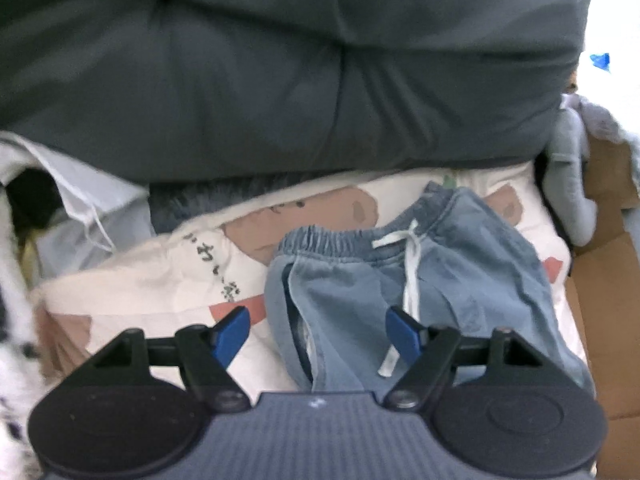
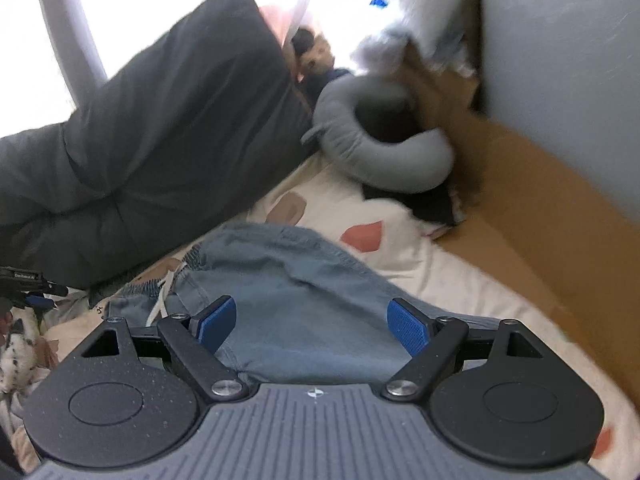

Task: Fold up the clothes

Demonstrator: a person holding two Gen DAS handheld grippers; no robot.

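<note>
Left wrist view first: my left claw [image 1: 318, 334] hangs with its blue pads spread wide and nothing between them, over the pair of small faded blue denim shorts with an elastic waistband [image 1: 416, 280]. The shorts lie on a cream bedsheet printed with brown and red shapes [image 1: 160, 280], in front of a big dark grey quilted duvet [image 1: 280, 80]. Their left edge and side slit sit just under my open pads, and the white drawstring [image 1: 412, 276] runs down near the right pad.

To fold well, I judge each claw should pinch one single edge of cloth, clear of the drawstring and the sheet beneath, then lift evenly.

On the right, my right claw [image 2: 312, 326] is also wide open and empty, poised above the shorts' broad crumpled leg. A grey ring-shaped cushion [image 2: 384, 156] lies well beyond.
</note>
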